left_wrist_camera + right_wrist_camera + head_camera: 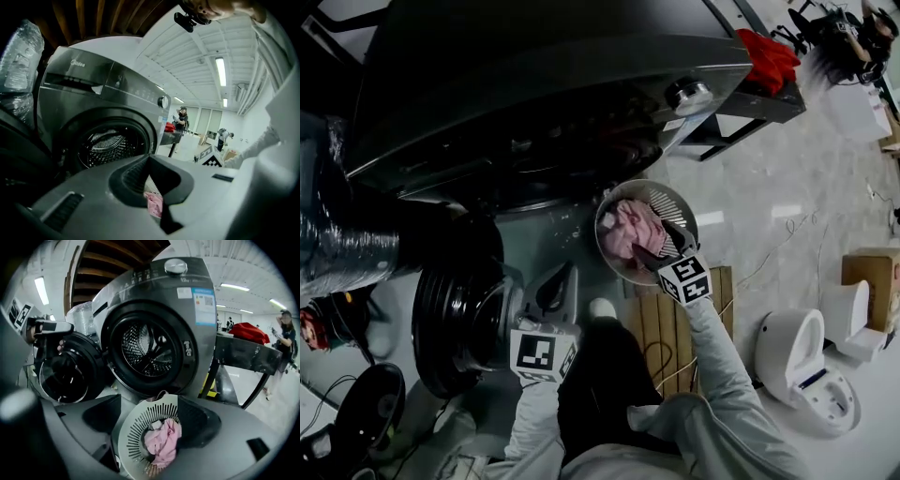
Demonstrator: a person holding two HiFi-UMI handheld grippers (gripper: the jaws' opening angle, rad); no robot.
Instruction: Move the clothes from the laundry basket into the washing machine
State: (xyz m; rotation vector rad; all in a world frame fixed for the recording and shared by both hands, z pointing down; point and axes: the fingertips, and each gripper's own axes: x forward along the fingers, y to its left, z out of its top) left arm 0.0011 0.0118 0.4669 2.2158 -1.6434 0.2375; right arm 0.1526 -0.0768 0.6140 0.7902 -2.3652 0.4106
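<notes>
Washing machine: the dark grey front-loading washing machine (553, 84) is the landmark. Its round black door (455, 319) is swung open to the left of the opening, and the perforated steel drum (147, 348) shows no clothes inside.
Laundry basket: the white round slotted plastic laundry basket (133, 437) sits just in front of the machine, below its opening and to the right of the open door.
Clothes: the crumpled pink clothes (164, 439) lie inside the basket, outside the machine.
Right gripper: the right gripper (661, 246) is in front of the machine, over the basket's near rim and pointing down into it. Its jaws stand wide apart and hold nothing; the pink clothes show between them but are not pinched.
Left gripper: the left gripper (561, 279) is in front of the machine, between the open door and the basket. Its jaws are narrowly apart and hold nothing; a strip of basket and pink cloth shows through the gap.
Table: a dark table (243, 355) stands beside the machine's right flank, with a red bundle of cloth (248, 332) on it.
</notes>
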